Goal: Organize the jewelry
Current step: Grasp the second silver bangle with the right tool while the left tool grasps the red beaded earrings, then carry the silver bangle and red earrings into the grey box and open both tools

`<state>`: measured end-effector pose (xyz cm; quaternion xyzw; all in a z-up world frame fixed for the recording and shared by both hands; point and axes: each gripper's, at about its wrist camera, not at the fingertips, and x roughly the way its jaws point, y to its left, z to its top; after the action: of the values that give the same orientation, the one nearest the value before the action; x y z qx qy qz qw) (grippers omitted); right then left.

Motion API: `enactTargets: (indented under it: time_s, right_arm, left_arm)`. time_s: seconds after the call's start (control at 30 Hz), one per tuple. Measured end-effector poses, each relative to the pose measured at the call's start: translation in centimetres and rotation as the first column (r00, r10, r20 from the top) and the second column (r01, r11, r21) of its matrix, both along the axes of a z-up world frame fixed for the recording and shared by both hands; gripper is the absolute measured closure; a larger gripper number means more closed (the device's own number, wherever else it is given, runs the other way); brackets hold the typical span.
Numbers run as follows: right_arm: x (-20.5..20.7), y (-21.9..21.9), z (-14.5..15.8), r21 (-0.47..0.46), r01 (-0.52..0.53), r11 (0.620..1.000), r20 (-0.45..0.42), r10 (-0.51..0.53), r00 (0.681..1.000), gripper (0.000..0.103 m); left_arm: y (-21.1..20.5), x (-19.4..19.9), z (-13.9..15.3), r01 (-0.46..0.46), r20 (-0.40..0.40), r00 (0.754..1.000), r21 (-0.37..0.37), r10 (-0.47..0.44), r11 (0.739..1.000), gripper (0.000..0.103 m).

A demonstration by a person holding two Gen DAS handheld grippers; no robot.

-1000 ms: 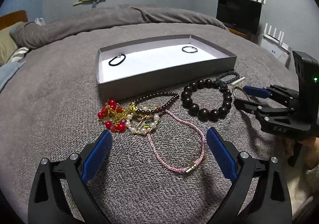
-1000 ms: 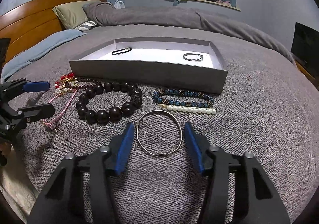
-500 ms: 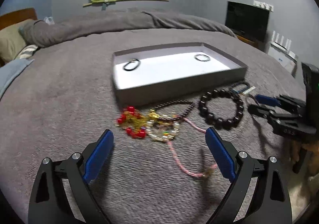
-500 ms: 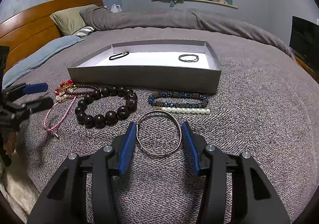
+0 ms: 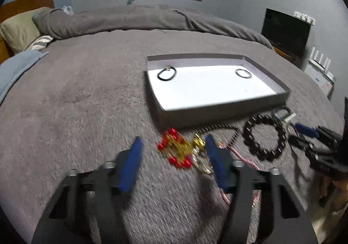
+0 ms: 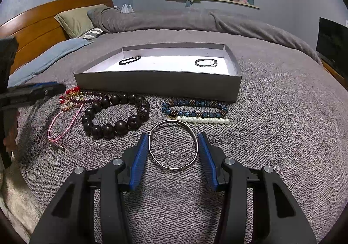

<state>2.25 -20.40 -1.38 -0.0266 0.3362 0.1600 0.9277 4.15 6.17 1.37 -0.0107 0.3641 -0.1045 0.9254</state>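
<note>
Since loose pieces lie on the blanket (image 6: 282, 135) just before the grey tray (image 6: 156, 83), the right gripper (image 6: 173, 150) straddles the wire bangle (image 6: 173, 145), part-open, pads beside it, unclamped, while the left gripper (image 5: 174, 157) brackets the red-gold tangle (image 5: 178, 150), empty.

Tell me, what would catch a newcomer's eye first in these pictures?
Probably the thin silver bangle lying on the grey bedspread, framed between the blue pads of the open right gripper. Just behind it sits a ring of big dark beads, and farther back a shallow grey tray with a bright white floor holding two small bracelets. On the left, a red and gold tangle glitters between the left gripper's fingers.
</note>
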Motion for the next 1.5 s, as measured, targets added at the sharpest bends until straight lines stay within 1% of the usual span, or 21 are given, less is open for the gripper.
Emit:
enactTargets:
  time_s: [0.03,0.07,0.1,0.2,0.27,0.33,0.37,0.4,0.63,0.7,0.77,0.83,1.03,1.2,1.27,1.37,1.5]
  right_arm:
    - [0.0,0.0,0.0,-0.001,0.000,1.000,0.000,0.000,1.000,0.056]
    - [0.0,0.0,0.0,-0.002,0.000,1.000,0.000,0.000,1.000,0.056]
    - [0.0,0.0,0.0,-0.001,0.000,1.000,0.000,0.000,1.000,0.056]
    - [0.0,0.1,0.0,0.000,-0.001,1.000,-0.001,0.001,1.000,0.056]
    - [0.0,0.0,0.0,-0.001,0.000,1.000,0.000,0.000,1.000,0.056]
    - [0.0,0.0,0.0,0.002,-0.001,1.000,0.000,0.001,1.000,0.056]
    - [0.0,0.0,0.0,0.003,0.000,1.000,0.000,0.000,1.000,0.056]
    - [0.0,0.0,0.0,0.003,0.000,1.000,0.000,0.000,1.000,0.056]
    - [0.1,0.0,0.1,0.005,0.005,1.000,0.007,-0.006,1.000,0.056]
    - [0.1,-0.1,0.1,0.005,0.006,1.000,0.006,-0.006,1.000,0.056]
    - [0.1,-0.2,0.1,0.008,0.007,1.000,0.008,-0.007,1.000,0.056]
    - [0.0,-0.4,0.2,0.008,0.009,1.000,0.014,-0.009,1.000,0.056]
    - [-0.1,-0.9,0.8,0.019,0.024,1.000,0.037,-0.025,0.999,0.056]
    - [-0.1,-1.1,2.1,0.028,0.031,0.999,0.068,-0.032,0.997,0.056]
    - [0.2,-1.3,3.1,0.025,0.037,0.999,0.090,-0.039,0.995,0.056]
    - [1.0,-1.6,4.5,0.041,0.033,0.999,0.104,-0.037,0.994,0.056]
    - [2.8,-1.5,6.7,0.015,0.036,0.999,0.147,-0.038,0.988,0.056]
  left_arm:
    - [0.2,0.4,-0.1,-0.005,-0.008,1.000,-0.007,0.005,1.000,0.051]
    - [0.3,0.9,-0.3,-0.007,-0.025,1.000,-0.013,0.006,1.000,0.056]
    - [0.4,1.6,-0.6,-0.004,-0.058,0.998,-0.021,0.003,1.000,0.066]
    - [0.8,2.8,-1.6,0.004,-0.119,0.993,-0.055,-0.011,0.998,0.079]
    - [0.7,3.1,-1.8,0.014,-0.131,0.991,-0.060,-0.021,0.998,0.084]
    - [0.5,2.8,-1.6,0.024,-0.112,0.993,-0.039,-0.028,0.999,0.087]
    - [0.3,2.5,-1.4,0.030,-0.096,0.995,-0.028,-0.033,0.999,0.095]
    - [0.3,2.3,-1.1,0.034,-0.082,0.996,-0.022,-0.036,0.999,0.095]
    - [0.1,0.9,0.2,0.065,-0.036,0.997,-0.058,-0.067,0.996,0.095]
    - [0.3,0.6,0.7,0.061,-0.020,0.998,-0.057,-0.062,0.997,0.095]
    - [0.5,0.4,1.4,0.060,-0.010,0.998,-0.075,-0.061,0.995,0.095]
    - [0.8,0.0,2.3,0.060,0.010,0.998,-0.087,-0.060,0.994,0.095]
    - [0.9,-0.9,5.3,0.069,0.076,0.995,-0.092,-0.062,0.993,0.095]
    - [0.6,-1.3,7.1,0.082,0.103,0.992,-0.078,-0.074,0.994,0.095]
    - [0.3,-1.2,7.7,0.093,0.112,0.990,-0.070,-0.085,0.993,0.095]
    - [-0.4,-0.7,8.9,0.109,0.127,0.987,-0.053,-0.102,0.993,0.095]
    - [-1.4,0.8,10.3,0.130,0.148,0.981,-0.042,-0.122,0.991,0.095]
